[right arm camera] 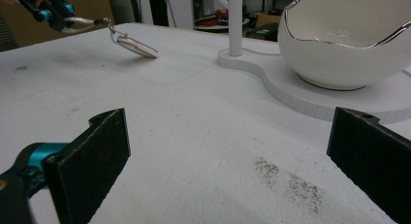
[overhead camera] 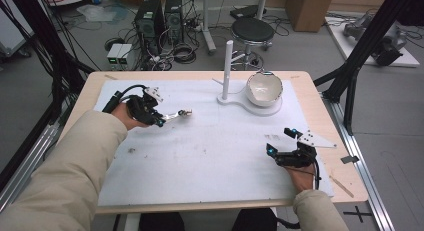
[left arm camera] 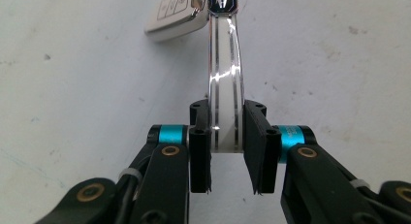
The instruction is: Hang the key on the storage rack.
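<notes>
Left gripper first: we have it at the left of the table, jaws closed on the chrome strap of a key ring, with the white car key fob trailing off the strap's far end and resting on the white mat. From the left gripper view, the pads pinch the strap near its free end, so the hold is narrow and on slick metal. We judge that we are carrying the keys toward the stand at the far right, either to hang them on the white post or to drop them into the white bowl.

To do it well, we should keep the pinch firm and lift straight up before moving right, so the fob clears the mat rather than dragging. A slow sweep will keep the fob from swinging and working the strap out of the pads. Near the stand we should come in high, clear of the post and the bowl's rim.

Right gripper sits at the near right, jaws spread wide and holding nothing; we can leave it parked, out of the path.
</notes>
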### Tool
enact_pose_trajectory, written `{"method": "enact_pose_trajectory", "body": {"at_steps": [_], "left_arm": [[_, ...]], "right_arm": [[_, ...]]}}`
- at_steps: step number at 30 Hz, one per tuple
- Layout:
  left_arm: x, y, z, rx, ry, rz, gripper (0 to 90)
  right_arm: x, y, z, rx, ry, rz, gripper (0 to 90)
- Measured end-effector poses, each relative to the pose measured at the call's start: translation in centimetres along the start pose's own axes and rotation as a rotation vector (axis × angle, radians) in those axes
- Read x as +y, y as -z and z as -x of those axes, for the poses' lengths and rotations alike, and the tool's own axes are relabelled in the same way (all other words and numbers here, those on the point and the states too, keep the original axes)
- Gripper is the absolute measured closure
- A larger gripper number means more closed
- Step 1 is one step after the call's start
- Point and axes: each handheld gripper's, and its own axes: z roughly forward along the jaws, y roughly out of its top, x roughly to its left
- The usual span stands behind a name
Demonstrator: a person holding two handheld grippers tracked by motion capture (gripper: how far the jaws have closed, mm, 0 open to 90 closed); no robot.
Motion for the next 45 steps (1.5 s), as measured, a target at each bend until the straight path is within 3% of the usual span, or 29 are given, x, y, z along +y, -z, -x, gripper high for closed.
{"method": "enact_pose_trajectory", "body": {"at_steps": [5, 7, 9, 14, 15, 23, 27, 35, 39, 42, 45], "left_arm": [[0.6, 0.5, 0.4, -0.008, -0.015, 0.038, 73.8], [1.2, 1.1, 0.7, -0.013, -0.04, 0.067, 73.8], [1.4, 1.3, 0.9, -0.017, -0.031, 0.085, 73.8], [2.6, 2.4, 1.5, -0.015, -0.066, 0.118, 73.8], [2.7, 2.7, 1.8, -0.022, -0.072, 0.149, 73.8], [3.1, 3.2, 3.1, -0.054, -0.112, 0.167, 73.8], [3.7, 3.2, 3.9, -0.076, -0.139, 0.175, 73.8], [5.6, 3.9, 5.2, -0.092, -0.172, 0.23, 73.8], [6.2, 4.1, 5.4, -0.102, -0.182, 0.238, 73.8], [6.7, 4.0, 5.6, -0.122, -0.219, 0.258, 73.8], [7.0, 3.6, 5.7, -0.131, -0.221, 0.25, 73.8]], "right_arm": [[0.4, -0.2, 0.3, 0.006, -0.018, -0.007, 0.7], [0.9, -0.3, 0.5, 0.016, -0.013, -0.014, 0.7], [1.3, -0.4, 0.6, 0.025, -0.01, -0.018, 0.7], [3.6, -1.2, 0.8, 0.049, 0.001, -0.054, 0.7], [4.7, -1.6, 0.8, 0.067, 0.001, -0.075, 0.7], [9.0, -3.0, 0.0, 0.155, 0.099, -0.094, 0.8], [11.0, -3.8, -0.5, 0.219, 0.12, -0.094, 0.8], [15.1, -5.9, -2.0, 0.33, 0.211, -0.158, 0.7], [16.7, -6.6, -2.5, 0.367, 0.249, -0.173, 0.7], [18.3, -7.7, -3.0, 0.402, 0.296, -0.208, 0.8], [19.2, -8.6, -3.6, 0.435, 0.323, -0.245, 0.8]]}}
